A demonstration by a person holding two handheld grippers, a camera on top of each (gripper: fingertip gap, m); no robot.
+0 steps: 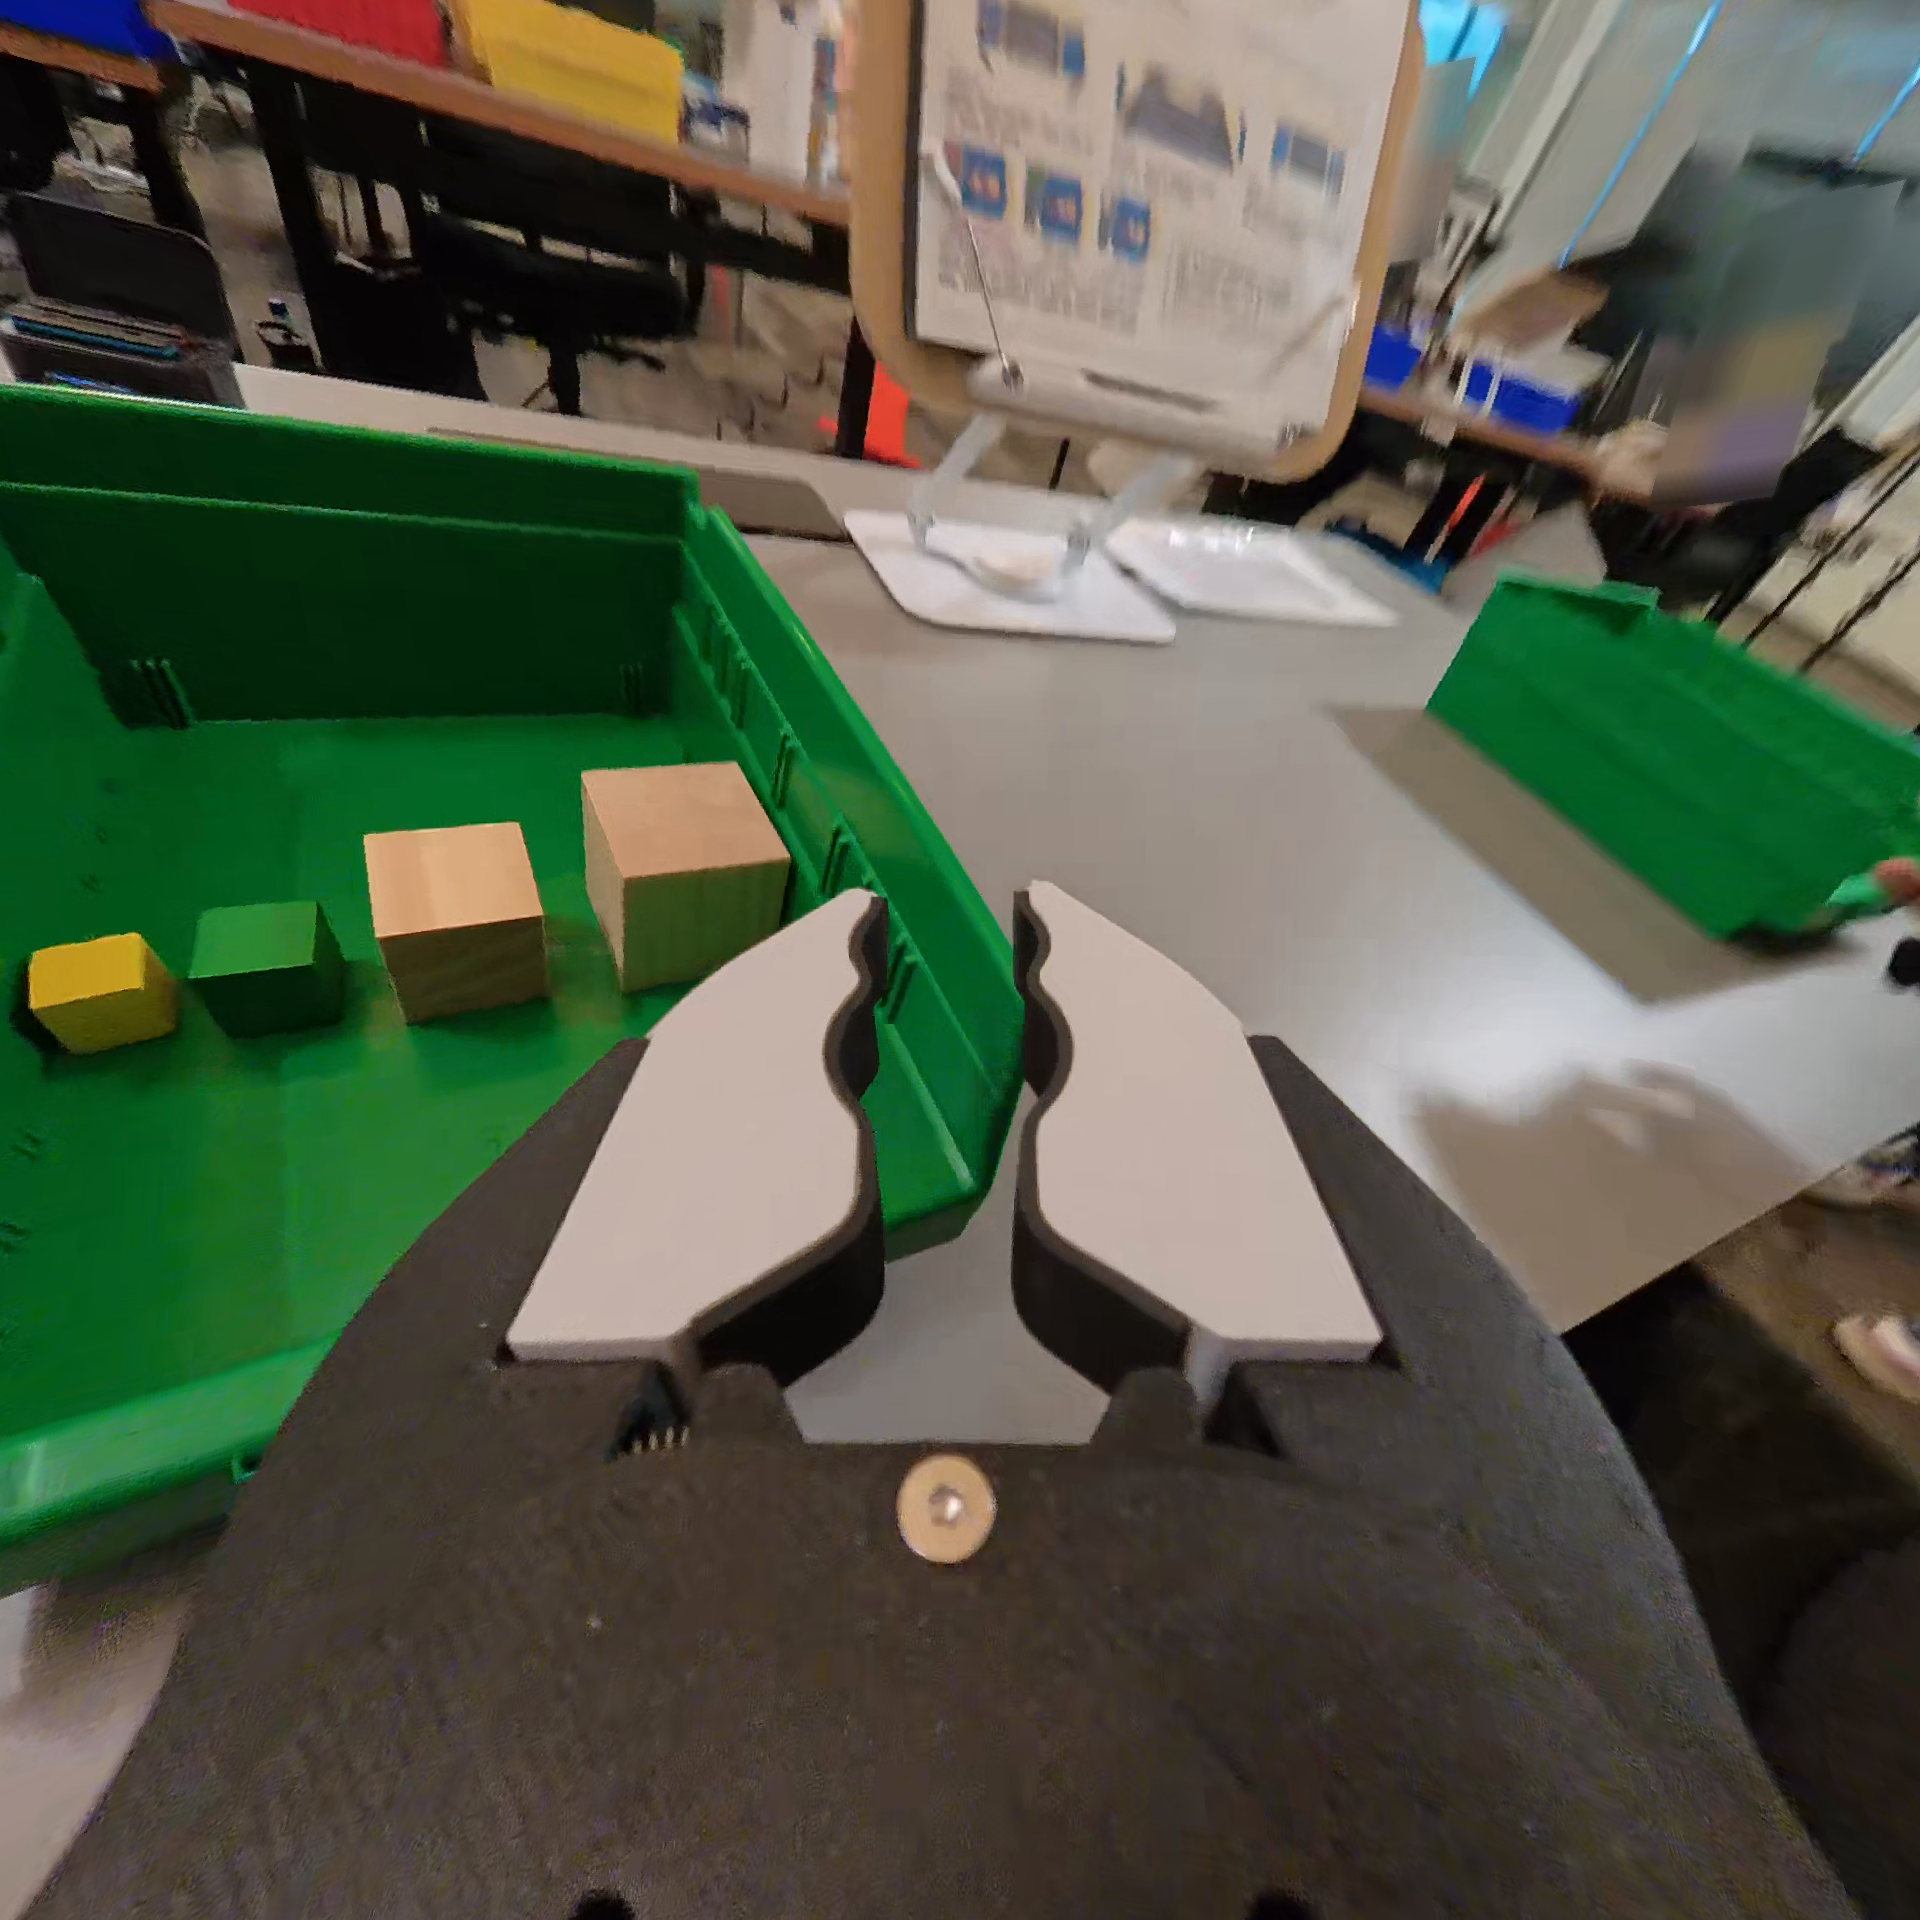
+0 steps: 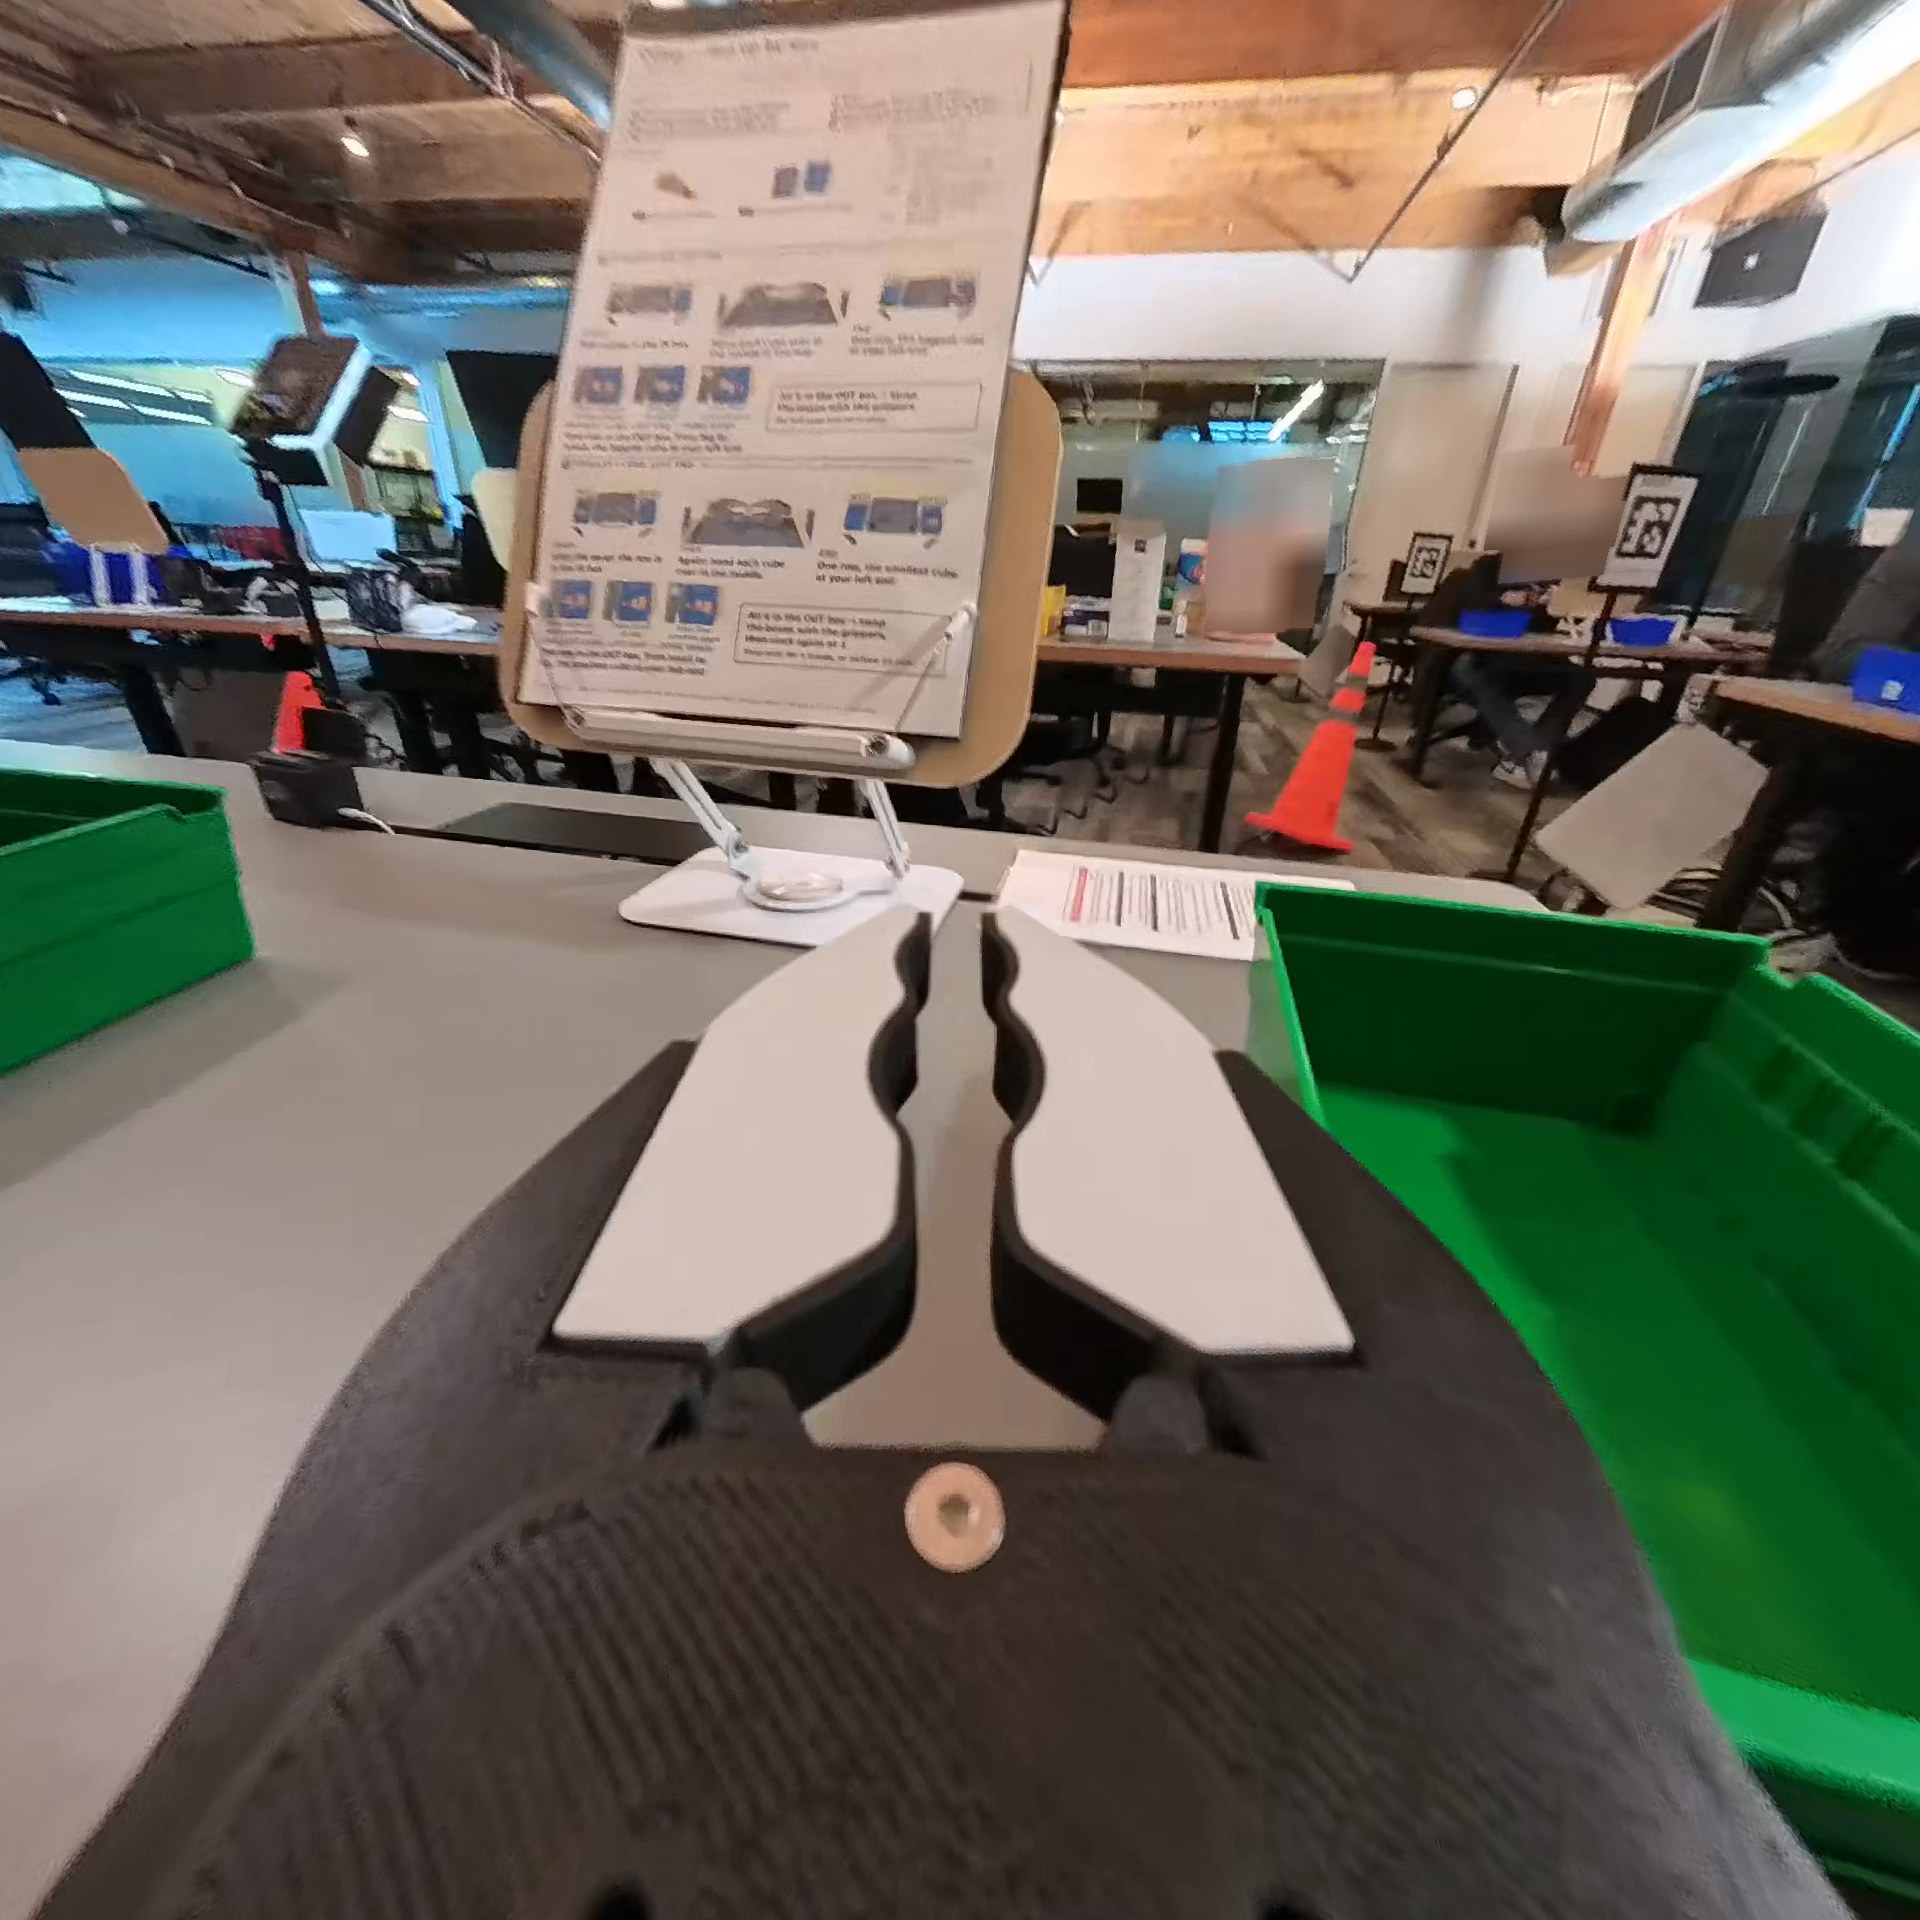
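A green bin at the left holds a row of cubes: a small yellow cube, a green cube, a medium wooden cube and a large wooden cube. My left gripper is open a little and empty, above the bin's right wall, close to the large wooden cube. My right gripper is nearly shut and empty, over the grey table. A second green bin lies just to its right and looks empty where visible.
A paper sheet on a white stand rises at the table's back middle. A loose printed sheet lies beside its base. A black box sits at the far edge. The table's right edge drops to the floor.
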